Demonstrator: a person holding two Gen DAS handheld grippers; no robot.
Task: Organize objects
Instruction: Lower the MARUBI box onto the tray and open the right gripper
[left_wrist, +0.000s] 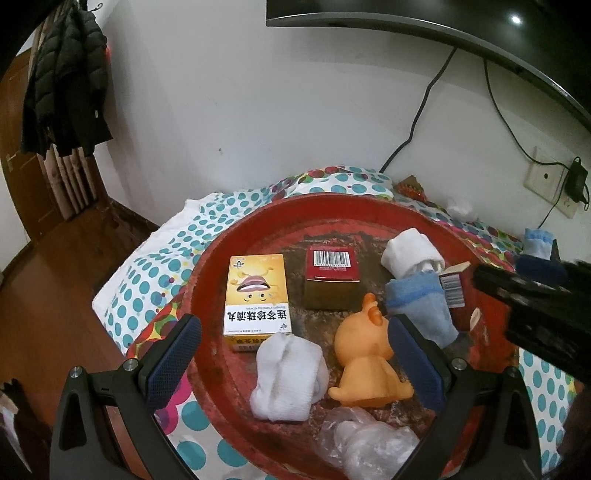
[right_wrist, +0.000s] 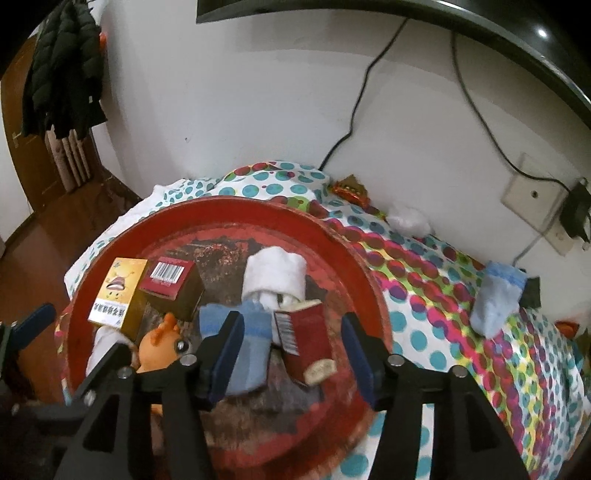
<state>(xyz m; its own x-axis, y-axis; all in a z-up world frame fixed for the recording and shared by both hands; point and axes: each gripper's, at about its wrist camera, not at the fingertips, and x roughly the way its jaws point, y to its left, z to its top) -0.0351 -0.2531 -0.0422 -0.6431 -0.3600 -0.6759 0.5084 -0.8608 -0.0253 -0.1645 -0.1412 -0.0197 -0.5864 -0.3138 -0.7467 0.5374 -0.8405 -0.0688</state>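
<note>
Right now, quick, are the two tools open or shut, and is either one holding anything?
Left tool: open, holding nothing; a white sock and orange toy lie between its fingers.
Right tool: open, holding nothing; a small red box lies between its fingers.

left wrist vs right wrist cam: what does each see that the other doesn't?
Only left wrist: the crumpled clear plastic bag at the tray's near edge, and the whole rolled white sock beside it.
Only right wrist: the light blue sock lying whole on the dotted cloth, and the open right claw above a small red box.
Both: red round tray, yellow medicine box, orange toy, barcode box.
</note>
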